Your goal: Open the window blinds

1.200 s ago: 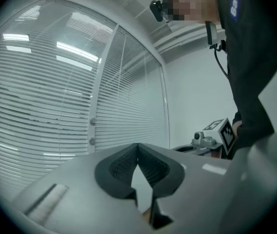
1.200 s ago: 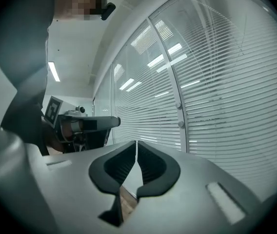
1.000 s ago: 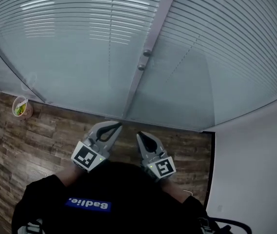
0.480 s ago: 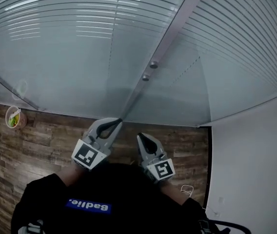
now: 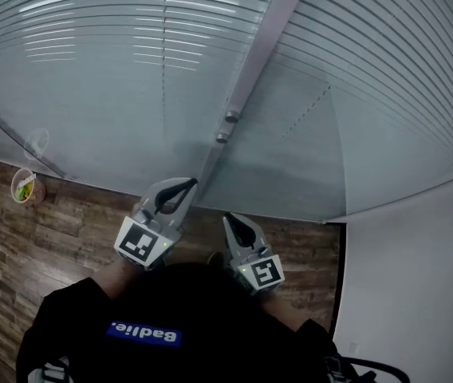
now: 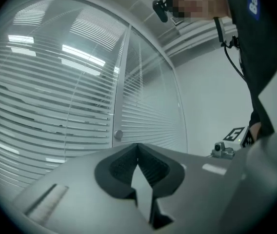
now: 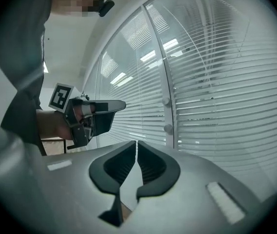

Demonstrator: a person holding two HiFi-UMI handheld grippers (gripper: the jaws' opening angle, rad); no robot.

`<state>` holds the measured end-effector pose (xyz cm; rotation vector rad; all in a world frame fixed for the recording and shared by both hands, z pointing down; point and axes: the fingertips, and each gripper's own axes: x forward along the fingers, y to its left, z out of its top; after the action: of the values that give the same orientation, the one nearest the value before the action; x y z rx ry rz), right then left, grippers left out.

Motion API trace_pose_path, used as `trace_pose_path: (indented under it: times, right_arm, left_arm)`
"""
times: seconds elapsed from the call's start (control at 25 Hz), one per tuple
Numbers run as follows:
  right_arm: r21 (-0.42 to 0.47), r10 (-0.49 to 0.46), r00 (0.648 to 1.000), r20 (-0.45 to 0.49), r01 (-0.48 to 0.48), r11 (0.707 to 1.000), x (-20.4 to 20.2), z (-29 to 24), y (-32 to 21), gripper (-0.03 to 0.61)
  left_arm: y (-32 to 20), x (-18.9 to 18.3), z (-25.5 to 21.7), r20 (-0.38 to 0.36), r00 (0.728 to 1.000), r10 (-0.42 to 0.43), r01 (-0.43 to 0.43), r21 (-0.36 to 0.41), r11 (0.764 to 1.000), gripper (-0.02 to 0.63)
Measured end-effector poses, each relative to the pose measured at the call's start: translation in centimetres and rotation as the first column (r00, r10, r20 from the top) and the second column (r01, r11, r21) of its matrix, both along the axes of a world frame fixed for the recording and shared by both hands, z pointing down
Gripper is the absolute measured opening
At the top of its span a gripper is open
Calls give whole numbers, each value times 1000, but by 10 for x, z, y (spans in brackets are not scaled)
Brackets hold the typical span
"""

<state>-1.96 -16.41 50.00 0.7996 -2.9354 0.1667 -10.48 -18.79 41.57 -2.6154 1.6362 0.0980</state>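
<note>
- Blinds fill the upper head view behind glass, their slats lying close together on both sides of a post
- The wood floor runs below the glass, and a plain wall stands at the right
- The left gripper has its jaws clenched, tips meeting with nothing between them; in its own view it points at the glass just right of the post
- In the right gripper view the left gripper stops short of the post and touches nothing
- The right gripper sits just beside the left and lower in the head view; its jaws are pressed together and hold nothing
- Two knobs sit on the post, one just above the other; both lie ahead of the right gripper's tips, apart from them
- A cup stands on the floor by the glass, far left
- Compared with a second ago, the left gripper's tip is higher in the head view and nearer the lower knob
- The right gripper has shifted little in the head view
- Both pairs of jaws are as tightly closed as they were then
</note>
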Motion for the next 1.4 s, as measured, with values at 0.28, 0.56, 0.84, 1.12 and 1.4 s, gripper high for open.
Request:
trace_pose_path:
  times: [0.28,0.56,0.84,1.12,1.4]
  right_arm:
    - [25,-59,998,-9,59,998,2,-11,-15,15]
    - [23,-87,996,-29,88,996,24,-4,-36,41]
    - [18,-141,989,-44,142,990,29,-3,-48,68]
    - [24,-149,987,-60,151,988,33,-2,-53,71]
    - [31,-143,987,-73,146,989,35,2,-55,72]
  left_arm:
    - [-18,-11,-9,46,992,-114,115,-3,993,0]
    - [-54,-13,-10,82,966,-246,248,-17,968,2]
    - [-85,-23,-9,82,940,-330,336,-62,940,140]
    - [-98,-27,-9,97,925,-367,373,-57,926,158]
    - [-114,-31,-11,108,916,-387,395,-55,917,164]
